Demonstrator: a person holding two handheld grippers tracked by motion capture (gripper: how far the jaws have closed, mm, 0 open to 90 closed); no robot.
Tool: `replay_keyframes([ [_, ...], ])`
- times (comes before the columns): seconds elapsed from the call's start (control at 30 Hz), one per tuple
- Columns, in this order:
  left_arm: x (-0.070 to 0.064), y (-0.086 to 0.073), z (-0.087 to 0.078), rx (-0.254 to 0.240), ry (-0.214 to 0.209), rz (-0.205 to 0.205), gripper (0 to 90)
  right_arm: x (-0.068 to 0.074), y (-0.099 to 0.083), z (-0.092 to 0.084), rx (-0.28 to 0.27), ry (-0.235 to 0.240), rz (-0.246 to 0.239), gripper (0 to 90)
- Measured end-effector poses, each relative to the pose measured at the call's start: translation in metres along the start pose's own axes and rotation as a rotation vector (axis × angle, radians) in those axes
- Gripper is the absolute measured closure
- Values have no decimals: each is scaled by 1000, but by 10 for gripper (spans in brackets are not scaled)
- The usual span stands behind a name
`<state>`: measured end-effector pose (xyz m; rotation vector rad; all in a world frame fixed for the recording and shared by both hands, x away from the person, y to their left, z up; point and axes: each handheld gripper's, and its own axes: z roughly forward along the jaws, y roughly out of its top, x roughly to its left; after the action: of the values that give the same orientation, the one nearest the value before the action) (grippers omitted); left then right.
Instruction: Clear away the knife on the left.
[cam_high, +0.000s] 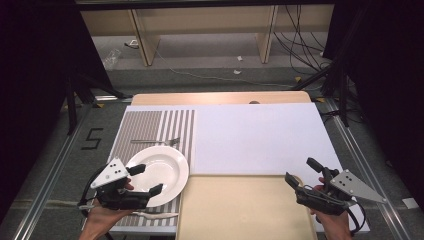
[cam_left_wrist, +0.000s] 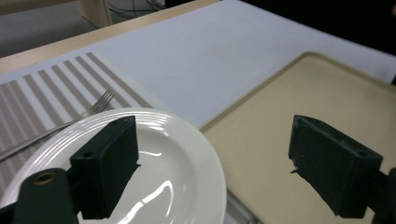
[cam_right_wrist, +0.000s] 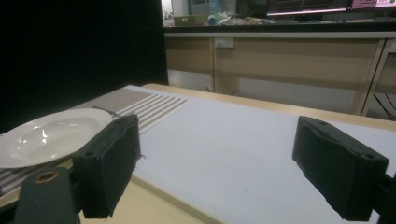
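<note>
Plate (cam_high: 159, 172), white and round, sits on the striped placemat (cam_high: 142, 125) at the left of the tabletop (cam_high: 260, 97). Its right rim reaches the mat's right edge, just beside the beige tray (cam_high: 245, 210).

Left claw (cam_high: 149, 179) hangs over the plate's near-left part, jaws wide apart, gripping nothing. In the high view one jaw is above the plate's left rim, the other above its near rim. In the left gripper view the left jaw stands over the plate's bowl (cam_left_wrist: 154, 186), the right jaw over the tray (cam_left_wrist: 280, 121). Whether a jaw touches the plate, cannot tell.

Fork (cam_high: 156, 141) lies on the mat just beyond the plate, tines pointing right; in the left gripper view its tines (cam_left_wrist: 103, 100) show past the far rim. A pale utensil (cam_high: 155, 214) lies on the mat's near edge, in front of the plate; too blurred to tell its kind.

White sheet (cam_high: 255, 137) covers the middle and right of the tabletop, beyond the tray.

Right claw (cam_high: 302, 173) is at the tray's far right corner, well apart from the plate, jaws spread wide, empty. The right gripper view looks across the white sheet (cam_right_wrist: 224, 140), with the plate (cam_right_wrist: 51, 135) far off at its left.
</note>
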<state>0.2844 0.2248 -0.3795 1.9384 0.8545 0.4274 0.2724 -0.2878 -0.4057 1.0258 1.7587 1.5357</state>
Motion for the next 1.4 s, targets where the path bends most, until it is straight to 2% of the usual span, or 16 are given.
replay_keyframes([
  [0.03,0,0,0,0,0,0,155,0,0,0,0,0,0,161],
  [0.07,2,1,-3,32,6,15,155,0,0,0,0,2,-1,161],
  [0.17,3,1,-5,59,12,27,156,0,0,0,0,2,0,161],
  [0.2,4,0,-7,106,20,59,156,0,0,0,-5,4,-3,161],
  [0.27,6,-2,-8,158,22,70,156,0,0,1,-1,5,-3,161],
  [0.47,8,-7,-3,289,38,89,155,1,0,1,2,4,-13,163],
  [0.63,11,-11,-4,365,28,91,155,1,0,1,2,8,-15,164],
  [0.8,16,-15,-10,426,32,96,156,2,0,1,3,9,-14,165],
  [0.83,16,-15,-10,426,32,96,158,2,0,1,3,9,-14,165],
  [0.87,18,-19,-10,473,36,104,158,1,0,1,4,8,-17,165],
  [1.0,20,-26,-8,562,32,126,158,2,0,2,11,7,-16,165],
  [1.1,22,-27,-9,562,51,124,163,2,0,2,4,13,-20,165],
  [1.27,24,-31,-8,606,33,119,166,2,0,1,2,17,-17,165],
  [1.33,26,-37,-5,652,15,123,168,2,0,2,2,15,-19,165],
  [1.4,29,-41,-2,680,15,118,170,2,0,1,1,20,-16,165],
])
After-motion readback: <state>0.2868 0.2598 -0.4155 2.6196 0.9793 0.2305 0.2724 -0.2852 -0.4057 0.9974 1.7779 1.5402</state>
